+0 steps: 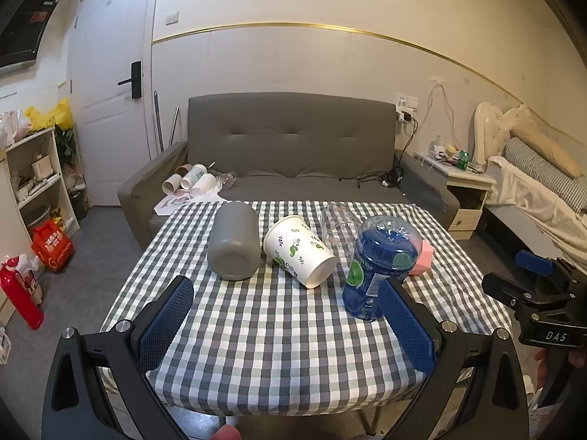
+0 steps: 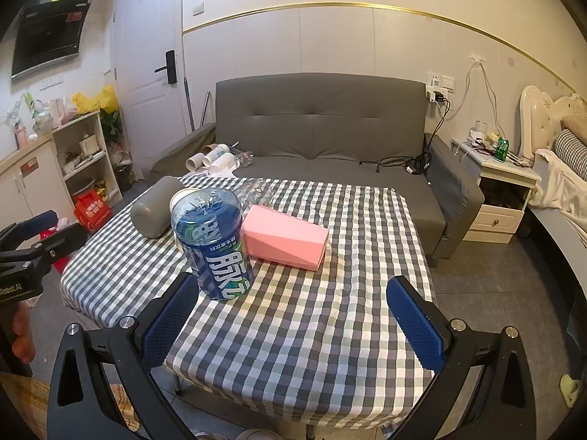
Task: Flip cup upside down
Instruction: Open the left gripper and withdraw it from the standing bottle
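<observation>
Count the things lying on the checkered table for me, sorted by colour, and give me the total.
Grey: 1, the grey cup on its side
White with green leaf print: 1, the paper cup on its side
Clear: 1, the clear cup
Blue: 1, the blue container standing
Pink: 1, the pink box on its side
Total: 5

Five cups on a checked table: a grey cup and a leaf-printed paper cup lie on their sides near the far edge, beside a clear cup, a pink cup on its side and a blue cup standing upside down.
</observation>
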